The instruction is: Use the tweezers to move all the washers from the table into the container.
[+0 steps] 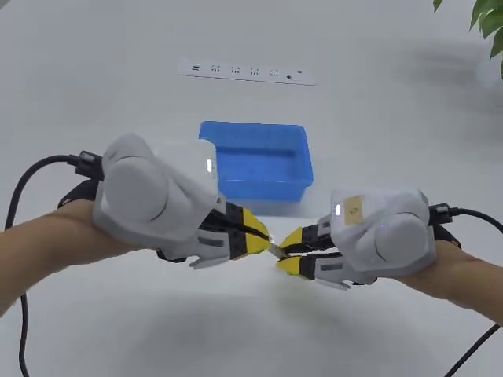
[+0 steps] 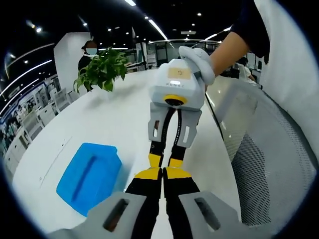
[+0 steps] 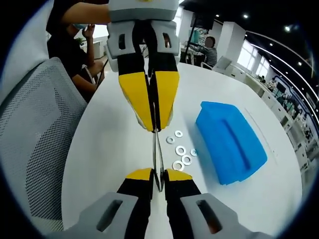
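Observation:
The thin metal tweezers (image 3: 157,149) span the short gap between my two grippers, which point tip to tip above the white table (image 1: 377,102). My left gripper (image 1: 263,236) is shut on one end and my right gripper (image 1: 289,253) is shut on the other. In the right gripper view, several flat metal washers (image 3: 180,150) lie on the table below the tweezers, just beside the blue container (image 3: 229,139). That container (image 1: 259,161) stands behind the grippers in the head view and appears again as the container (image 2: 89,177) in the left gripper view.
A white power strip (image 1: 245,71) lies at the far side of the table. A potted plant (image 1: 487,20) hangs in at the back right. A grey mesh chair (image 3: 35,134) stands off the table's near edge, with people seated behind it.

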Demonstrator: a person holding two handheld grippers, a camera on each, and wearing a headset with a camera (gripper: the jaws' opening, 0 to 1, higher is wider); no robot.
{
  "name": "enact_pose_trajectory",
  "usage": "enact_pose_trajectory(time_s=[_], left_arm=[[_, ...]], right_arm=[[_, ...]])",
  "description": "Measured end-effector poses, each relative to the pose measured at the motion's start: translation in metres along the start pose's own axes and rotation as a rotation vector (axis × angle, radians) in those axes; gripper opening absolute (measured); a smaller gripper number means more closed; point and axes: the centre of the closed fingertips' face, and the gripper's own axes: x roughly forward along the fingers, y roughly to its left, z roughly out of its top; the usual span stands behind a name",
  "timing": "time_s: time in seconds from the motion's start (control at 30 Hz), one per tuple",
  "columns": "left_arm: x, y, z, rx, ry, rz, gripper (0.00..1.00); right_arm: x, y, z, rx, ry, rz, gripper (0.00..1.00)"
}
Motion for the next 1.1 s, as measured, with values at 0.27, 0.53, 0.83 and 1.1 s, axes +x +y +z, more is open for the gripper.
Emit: enact_pose_trajectory(time_s=[0.27, 0.53, 0.83, 1.1], left_arm=[[0.026, -0.003, 0.022, -0.038, -0.129, -0.010, 0.05], [0.036, -0.002, 0.030, -0.034, -0.145, 0.005, 0.04], [0.023, -0.006, 0.026, -0.019, -0.120, 0.024, 0.04], [0.002, -0.007, 0.019, -0.012, -0.116, 0.032, 0.04]], right_arm=[[-0.011, -0.003, -0.010, 0.047, -0.054, -0.009, 0.09], [-0.014, -0.004, -0.012, 0.058, -0.073, -0.017, 0.09], [-0.008, -0.001, -0.002, 0.080, -0.090, -0.022, 0.10], [-0.004, 0.004, 0.009, 0.096, -0.093, -0.012, 0.14]])
